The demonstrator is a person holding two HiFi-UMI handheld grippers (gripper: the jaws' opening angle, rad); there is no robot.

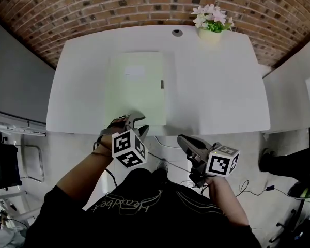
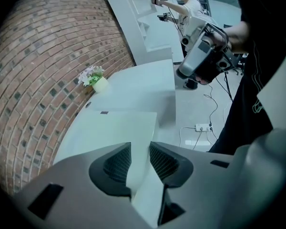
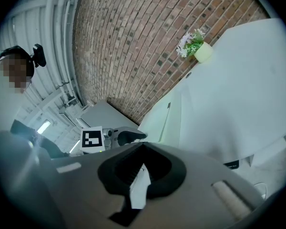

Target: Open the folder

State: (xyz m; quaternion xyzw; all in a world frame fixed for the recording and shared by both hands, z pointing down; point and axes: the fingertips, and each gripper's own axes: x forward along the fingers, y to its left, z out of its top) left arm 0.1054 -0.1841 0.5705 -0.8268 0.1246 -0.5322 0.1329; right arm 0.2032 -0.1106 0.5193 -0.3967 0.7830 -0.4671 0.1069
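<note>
This is an office-like work room: a white desk (image 1: 222, 87) stands against a brick wall (image 1: 93, 9), with a folder (image 1: 137, 87) on it and a flower pot (image 1: 212, 25) at its far edge. Cables (image 1: 246, 186) and a power strip (image 2: 201, 127) lie on the floor (image 1: 284, 151). Another white desk (image 2: 148, 37) and another person (image 2: 193, 8) show in the background.
</note>
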